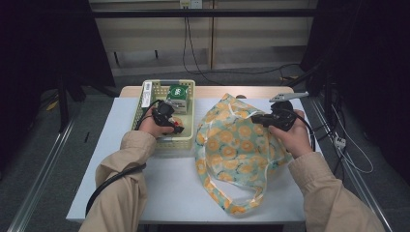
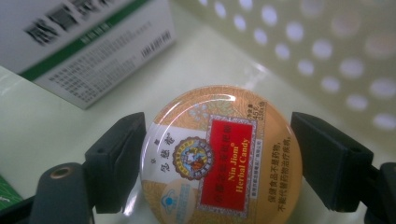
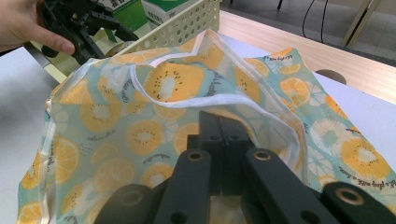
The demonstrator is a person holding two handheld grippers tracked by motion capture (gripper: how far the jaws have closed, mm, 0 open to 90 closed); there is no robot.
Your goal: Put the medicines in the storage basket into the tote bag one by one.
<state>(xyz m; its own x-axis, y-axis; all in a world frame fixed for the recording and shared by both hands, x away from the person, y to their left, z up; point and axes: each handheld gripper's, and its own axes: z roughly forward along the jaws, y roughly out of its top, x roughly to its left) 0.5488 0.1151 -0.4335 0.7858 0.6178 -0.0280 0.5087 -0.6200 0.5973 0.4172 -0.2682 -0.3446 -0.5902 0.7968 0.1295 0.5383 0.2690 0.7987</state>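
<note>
A: The round candy tin [image 2: 215, 156] lies flat on the basket [image 1: 146, 104] floor, on the side toward the person, with the white and green box [image 2: 88, 42] beyond it. The left gripper [image 2: 217, 154] straddles the tin, one black jaw on either side. The jaws stand apart; a sliver of gap shows at each edge, so nothing is clamped yet.

B: And the right gripper [image 3: 224, 140]?

A: Off to the right of the basket. Its jaws are pressed together on the rim of the fruit-print bag [image 3: 154, 116], holding the mouth up off the white table [image 1: 121, 193].

B: What might go wrong?

A: The tin is the worry. Its lid is glossy, domed and printed, its side wall is smooth and curved, and the jaw pads are flat. If they meet it off centre it would likely squirt out sideways or skate across the slick plastic floor toward the perforated wall. A grip too high on the rim could tip it.

B: The bag?

A: Thin, limp, semi-sheer fabric with white piping along the hem. It sags and folds easily, so the opening could probably droop shut if the pinched edge slips, leaving no clear mouth beside the basket for the tin to go into.
</note>
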